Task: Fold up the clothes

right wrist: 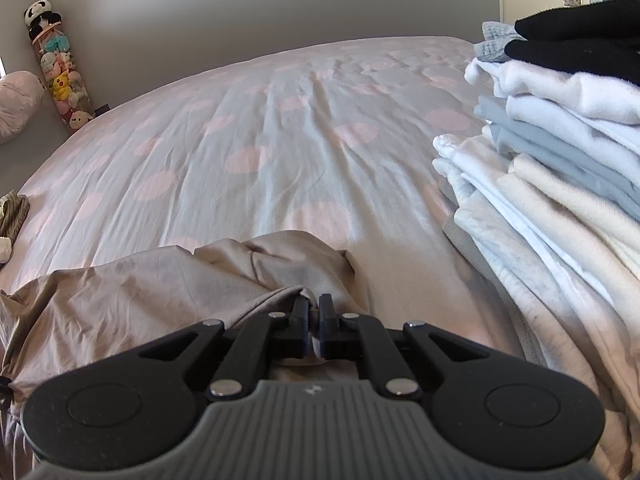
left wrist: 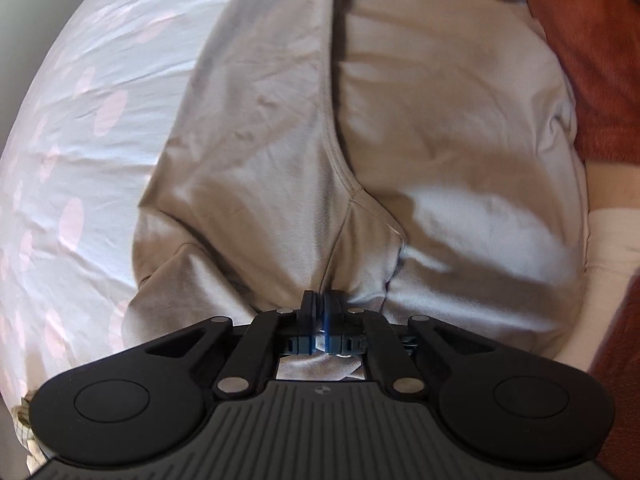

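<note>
A beige garment lies spread on the bed, its hemmed edge running down the middle of the left wrist view. My left gripper points steeply down at it and is shut on a pinch of its cloth at the near edge. In the right wrist view the same beige garment lies crumpled at the near left. My right gripper is shut on a fold of it, with cloth bunched around its fingertips.
The bed sheet is pale with pink dots. A tall stack of folded clothes stands at the right. A rust-coloured blanket lies at the right of the left wrist view. A tube of plush toys leans in the far left corner.
</note>
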A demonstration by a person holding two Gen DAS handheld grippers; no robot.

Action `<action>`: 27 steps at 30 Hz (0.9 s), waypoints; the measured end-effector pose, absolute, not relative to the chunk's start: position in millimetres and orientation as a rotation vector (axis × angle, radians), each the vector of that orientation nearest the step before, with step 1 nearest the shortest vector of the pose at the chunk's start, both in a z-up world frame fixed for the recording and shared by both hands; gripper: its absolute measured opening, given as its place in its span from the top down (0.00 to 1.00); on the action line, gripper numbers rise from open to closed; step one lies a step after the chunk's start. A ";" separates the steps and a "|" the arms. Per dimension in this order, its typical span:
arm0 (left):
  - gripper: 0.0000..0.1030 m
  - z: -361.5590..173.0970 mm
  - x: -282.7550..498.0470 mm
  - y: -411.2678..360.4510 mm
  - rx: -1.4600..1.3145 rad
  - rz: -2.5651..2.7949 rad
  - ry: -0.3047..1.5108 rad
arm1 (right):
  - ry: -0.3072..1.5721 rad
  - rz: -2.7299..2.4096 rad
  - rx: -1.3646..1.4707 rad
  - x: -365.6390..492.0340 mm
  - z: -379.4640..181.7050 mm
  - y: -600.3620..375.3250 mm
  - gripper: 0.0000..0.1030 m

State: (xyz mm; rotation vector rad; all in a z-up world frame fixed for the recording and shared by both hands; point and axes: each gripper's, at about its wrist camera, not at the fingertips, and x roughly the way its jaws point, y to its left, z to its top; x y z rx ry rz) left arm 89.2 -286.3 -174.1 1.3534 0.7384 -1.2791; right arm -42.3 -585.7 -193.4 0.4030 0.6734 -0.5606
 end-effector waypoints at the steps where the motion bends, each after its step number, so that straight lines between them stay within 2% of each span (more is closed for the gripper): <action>1: 0.99 -167.5 90.7 -285.7 1.336 -1.273 0.738 | 0.672 -0.562 0.402 -42.4 -193.2 -585.7 0.94; 4: 0.99 -145.3 98.5 -283.6 1.255 -1.247 0.743 | 0.657 -0.565 0.393 -43.9 -191.0 -584.5 0.94; 15: 0.99 -24.5 150.2 -274.0 0.689 -1.135 0.720 | 0.576 -0.528 0.326 -51.0 -172.0 -570.0 0.94; 23: 1.00 43.3 156.5 -244.6 0.470 -1.078 0.642 | 0.283 -0.612 0.273 -84.2 -82.5 -569.0 0.95; 27: 1.00 29.6 150.7 -233.4 0.495 -1.080 0.708 | 0.269 -0.610 0.275 -91.4 -48.9 -573.6 0.95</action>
